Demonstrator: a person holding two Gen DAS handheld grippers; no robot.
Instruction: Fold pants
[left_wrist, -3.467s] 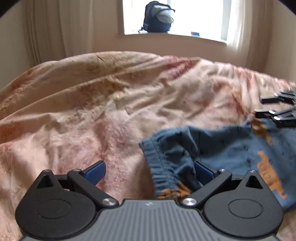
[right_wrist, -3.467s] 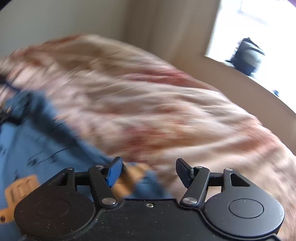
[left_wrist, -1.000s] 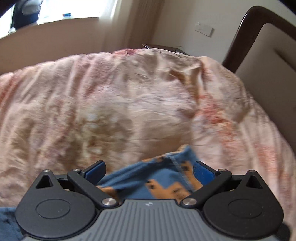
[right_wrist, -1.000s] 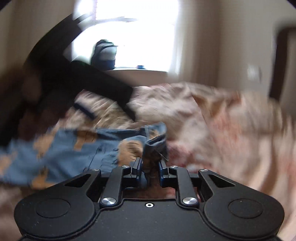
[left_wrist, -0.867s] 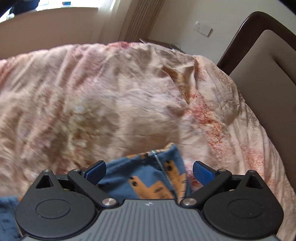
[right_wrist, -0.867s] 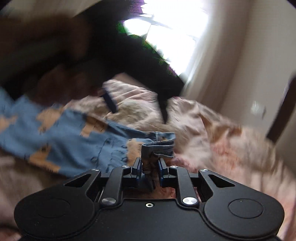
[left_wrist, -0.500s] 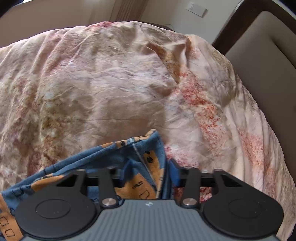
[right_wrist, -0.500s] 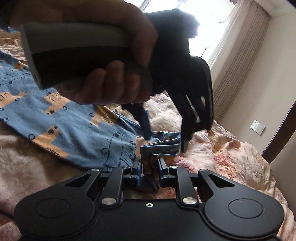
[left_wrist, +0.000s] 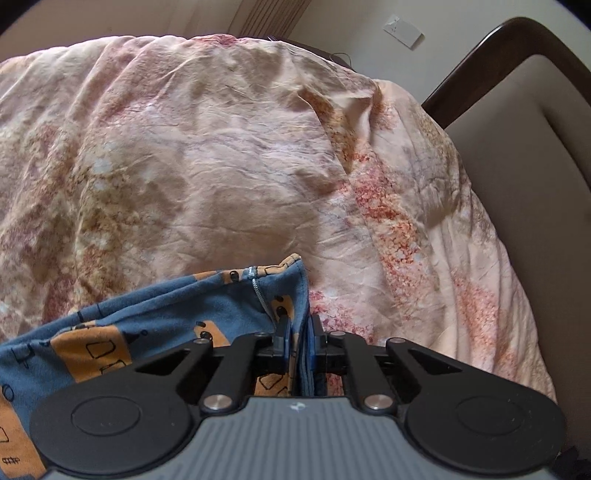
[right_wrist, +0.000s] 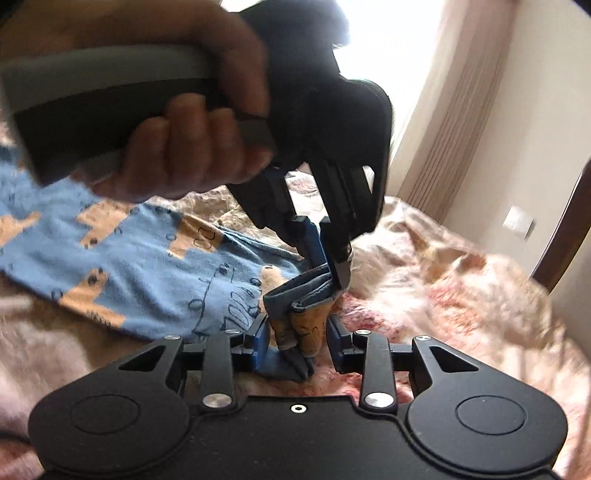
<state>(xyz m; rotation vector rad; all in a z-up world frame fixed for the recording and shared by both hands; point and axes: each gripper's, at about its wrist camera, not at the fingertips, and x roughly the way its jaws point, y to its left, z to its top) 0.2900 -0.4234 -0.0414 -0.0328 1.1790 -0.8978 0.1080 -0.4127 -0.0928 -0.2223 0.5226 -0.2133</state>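
Note:
Blue pants (right_wrist: 147, 254) with orange animal prints lie on the pink floral bedcover (left_wrist: 221, 166). My left gripper (left_wrist: 298, 341) is shut on the pants' hem (left_wrist: 258, 291); in the right wrist view it (right_wrist: 325, 258) comes down from above and pinches the bunched hem (right_wrist: 303, 291). My right gripper (right_wrist: 295, 338) has its jaws parted around the same bunched cloth, no longer pinching it. The rest of the pants spreads out to the left.
A padded headboard (left_wrist: 524, 155) with a dark wood frame stands at the right. A curtain (right_wrist: 450, 122) and a bright window are behind. The person's hand (right_wrist: 184, 147) holds the left gripper's handle.
My left gripper has closed on the pants' hem. My right gripper, shut on the hem before, has opened its jaws around it.

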